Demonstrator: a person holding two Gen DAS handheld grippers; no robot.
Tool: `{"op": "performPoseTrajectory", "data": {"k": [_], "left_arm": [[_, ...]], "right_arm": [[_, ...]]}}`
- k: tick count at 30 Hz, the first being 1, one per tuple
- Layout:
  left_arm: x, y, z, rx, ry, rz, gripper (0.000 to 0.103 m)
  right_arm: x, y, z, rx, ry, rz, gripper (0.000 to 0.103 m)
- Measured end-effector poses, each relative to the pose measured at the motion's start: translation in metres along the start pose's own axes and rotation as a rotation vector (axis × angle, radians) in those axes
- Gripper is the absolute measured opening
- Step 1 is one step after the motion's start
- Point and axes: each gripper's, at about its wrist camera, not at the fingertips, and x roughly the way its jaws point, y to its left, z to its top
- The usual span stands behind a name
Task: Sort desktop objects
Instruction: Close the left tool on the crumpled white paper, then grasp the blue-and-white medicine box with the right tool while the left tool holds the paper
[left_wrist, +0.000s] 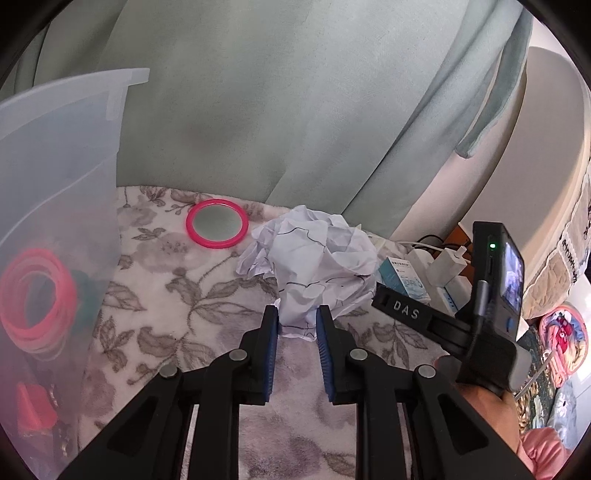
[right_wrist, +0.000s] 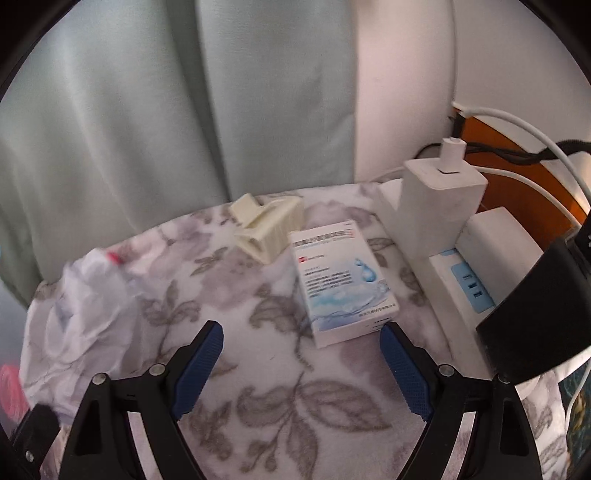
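Observation:
A crumpled white paper ball (left_wrist: 314, 262) lies on the floral cloth. My left gripper (left_wrist: 297, 319) has its blue pads on either side of the ball's near edge, closed on it. A pink-rimmed round mirror (left_wrist: 217, 222) lies behind it. A clear plastic bin (left_wrist: 55, 177) at the left holds pink rings (left_wrist: 35, 299). In the right wrist view my right gripper (right_wrist: 301, 334) is open and empty, just in front of a white and blue carton (right_wrist: 341, 280). A cream plastic clip (right_wrist: 267, 229) lies behind it. The paper ball (right_wrist: 88, 310) shows at the left.
A white power strip (right_wrist: 454, 291) with chargers (right_wrist: 436, 199) and cables lies along the right edge of the cloth. Pale green curtain (left_wrist: 277, 92) hangs behind the table. The right gripper's body and camera (left_wrist: 491, 306) sits close on the right of my left gripper.

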Motion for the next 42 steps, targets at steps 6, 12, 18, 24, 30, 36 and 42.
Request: {"op": "performPoseTrajectory", "data": {"k": [6, 12, 18, 24, 30, 36, 42], "left_arm": [[0.002, 0.002, -0.001, -0.008, 0.007, -0.013, 0.014], [0.004, 0.004, -0.001, -0.017, 0.010, -0.024, 0.014], [0.004, 0.007, -0.001, -0.023, 0.008, -0.036, 0.013], [0.004, 0.007, -0.001, -0.025, 0.004, -0.040, 0.014], [0.003, 0.005, -0.001, -0.017, 0.011, -0.035, 0.014], [0.004, 0.005, 0.000, -0.021, 0.016, -0.028, 0.043], [0.007, 0.004, 0.002, -0.025, 0.014, -0.028, 0.055]], "right_arm": [[0.010, -0.001, 0.009, 0.010, 0.010, -0.012, 0.088], [0.011, -0.005, 0.014, 0.011, 0.014, 0.015, 0.084], [0.006, -0.009, 0.011, -0.010, 0.027, 0.059, 0.055], [-0.011, -0.015, 0.012, -0.036, 0.006, 0.081, 0.044], [-0.030, -0.018, 0.015, -0.082, -0.042, 0.087, 0.051], [-0.003, 0.008, 0.020, -0.154, -0.048, 0.054, 0.061], [0.005, 0.018, 0.026, -0.198, -0.042, 0.006, 0.067]]}}
